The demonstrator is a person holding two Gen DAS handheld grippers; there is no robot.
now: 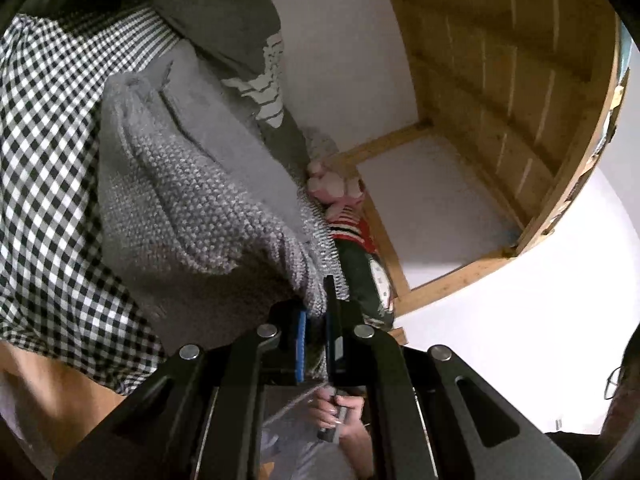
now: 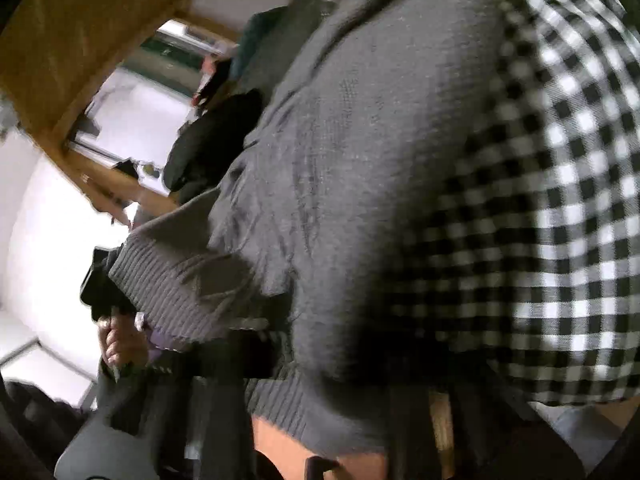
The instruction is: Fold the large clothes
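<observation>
A grey knitted sweater (image 1: 192, 208) lies on a black-and-white checked cover (image 1: 44, 168). My left gripper (image 1: 316, 316) is shut on the sweater's ribbed edge; the knit is pinched between the blue pads (image 1: 302, 336). In the right wrist view the same sweater (image 2: 360, 152) fills the middle, draped close over the lens, with its ribbed hem (image 2: 172, 292) at the left. My right gripper's fingers are hidden under the fabric. The left gripper (image 2: 104, 284) shows there at the hem, held by a hand (image 2: 116, 344).
A wooden bunk-bed frame (image 1: 500, 80) rises above and to the right. A pink plush toy (image 1: 336, 188) and a red-striped, dark green item (image 1: 368, 264) lie beside the sweater. Grey and striped clothes (image 1: 256, 80) lie beyond. White wall on the right.
</observation>
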